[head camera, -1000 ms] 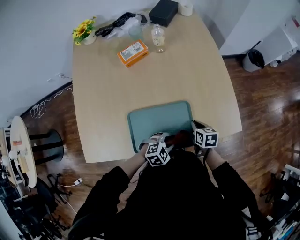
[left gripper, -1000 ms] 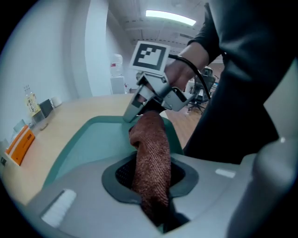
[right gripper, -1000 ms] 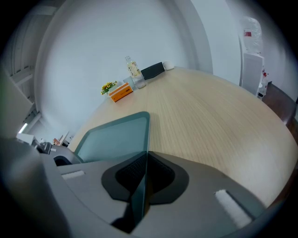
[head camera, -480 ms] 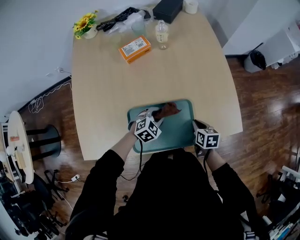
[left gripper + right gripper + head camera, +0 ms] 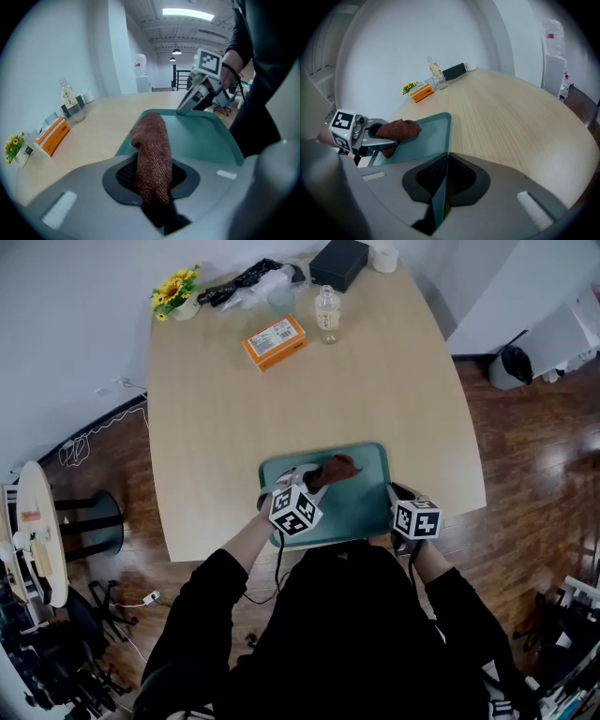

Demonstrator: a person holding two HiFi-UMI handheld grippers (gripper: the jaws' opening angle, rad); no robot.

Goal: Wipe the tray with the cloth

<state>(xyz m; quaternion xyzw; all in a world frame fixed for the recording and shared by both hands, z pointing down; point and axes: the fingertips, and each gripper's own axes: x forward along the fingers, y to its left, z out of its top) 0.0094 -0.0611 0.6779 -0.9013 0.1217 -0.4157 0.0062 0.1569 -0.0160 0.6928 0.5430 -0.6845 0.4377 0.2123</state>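
The teal tray [image 5: 361, 507] lies at the near edge of the wooden table. My left gripper [image 5: 314, 480] is shut on a reddish-brown cloth [image 5: 334, 468], which rests on the tray's far part. In the left gripper view the cloth [image 5: 151, 140] runs out between the jaws and droops onto the tray [image 5: 206, 136]. My right gripper [image 5: 395, 497] is shut on the tray's right rim; in the right gripper view the rim [image 5: 442, 187] passes edge-on between the closed jaws. That view also shows the cloth [image 5: 398, 130] and the left gripper [image 5: 389, 140] over the tray [image 5: 426, 138].
At the table's far end stand an orange box [image 5: 275, 341], a small bottle [image 5: 328, 313], a pot of yellow flowers [image 5: 175, 294], a black box [image 5: 339, 262], black cables [image 5: 246, 279] and a tape roll [image 5: 382, 257]. A stool [image 5: 94, 521] stands on the left floor.
The left gripper carried the cloth from the tray's near edge to its far part, then drew back slightly. The right gripper kept its hold on the rim.
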